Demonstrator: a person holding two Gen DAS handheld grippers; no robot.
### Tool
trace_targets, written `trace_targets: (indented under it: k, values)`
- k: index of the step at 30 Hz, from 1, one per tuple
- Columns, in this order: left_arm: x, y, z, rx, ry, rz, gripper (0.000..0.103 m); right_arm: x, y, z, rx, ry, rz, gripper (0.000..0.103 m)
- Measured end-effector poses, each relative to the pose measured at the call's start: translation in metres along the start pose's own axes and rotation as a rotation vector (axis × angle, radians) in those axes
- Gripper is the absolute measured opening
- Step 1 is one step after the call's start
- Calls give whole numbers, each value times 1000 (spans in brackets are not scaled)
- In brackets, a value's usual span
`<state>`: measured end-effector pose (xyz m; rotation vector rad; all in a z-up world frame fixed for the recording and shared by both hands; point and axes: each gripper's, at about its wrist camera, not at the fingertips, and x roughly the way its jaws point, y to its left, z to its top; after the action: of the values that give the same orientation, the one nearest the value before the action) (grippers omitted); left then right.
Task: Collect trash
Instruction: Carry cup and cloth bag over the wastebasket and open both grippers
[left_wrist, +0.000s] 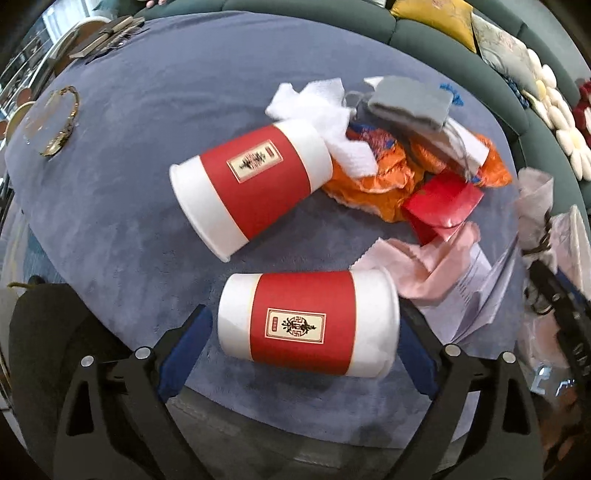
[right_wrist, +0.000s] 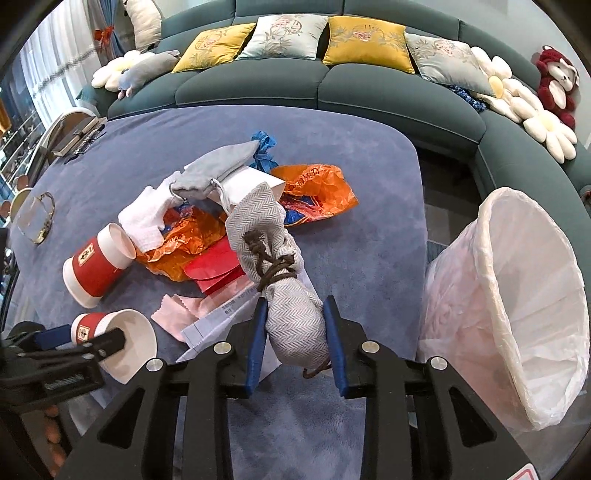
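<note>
1. Our right gripper (right_wrist: 295, 339) is clamped on the herringbone pouch (right_wrist: 280, 258); we carry it to the lined bin (right_wrist: 517, 295) at three o'clock.
2. Our left gripper (left_wrist: 299, 354), jaws apart, straddles the near paper cup (left_wrist: 306, 321); we close gently without crushing it.

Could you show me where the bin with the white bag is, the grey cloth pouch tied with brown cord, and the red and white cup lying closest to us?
lined bin (right_wrist: 517, 258): right wrist view, on the bag's rim.
grey pouch (right_wrist: 295, 325): right wrist view, lower body.
nearest paper cup (left_wrist: 303, 317): left wrist view, red band.
</note>
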<state>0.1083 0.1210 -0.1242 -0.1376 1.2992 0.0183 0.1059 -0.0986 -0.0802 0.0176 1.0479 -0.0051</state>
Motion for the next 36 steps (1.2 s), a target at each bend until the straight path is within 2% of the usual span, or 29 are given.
trace_targets:
  k: [1, 2, 9, 18, 24, 28, 36]
  values:
    - [2, 0, -1, 5, 4, 0, 88, -1, 0, 0, 0, -1, 1, 28]
    - [2, 0, -2, 11, 9, -7, 82, -2, 0, 1, 1, -3, 0, 28]
    - [-13, -6, -4, 43, -18, -25, 82, -15, -2, 6, 19, -31, -5, 28]
    - [-65, -39, 1, 116, -126, -79, 82, -47, -22, 8, 63, -95, -37, 28]
    - [-91, -97, 1, 226, -195, -128, 82, -69, -54, -1, 126, -125, -76, 28]
    - [-103, -149, -5, 317, -233, -164, 82, -81, -83, -11, 178, -134, -110, 28]
    - [-99, -235, -16, 445, -229, -231, 82, -95, -154, -35, 307, -140, -200, 29]
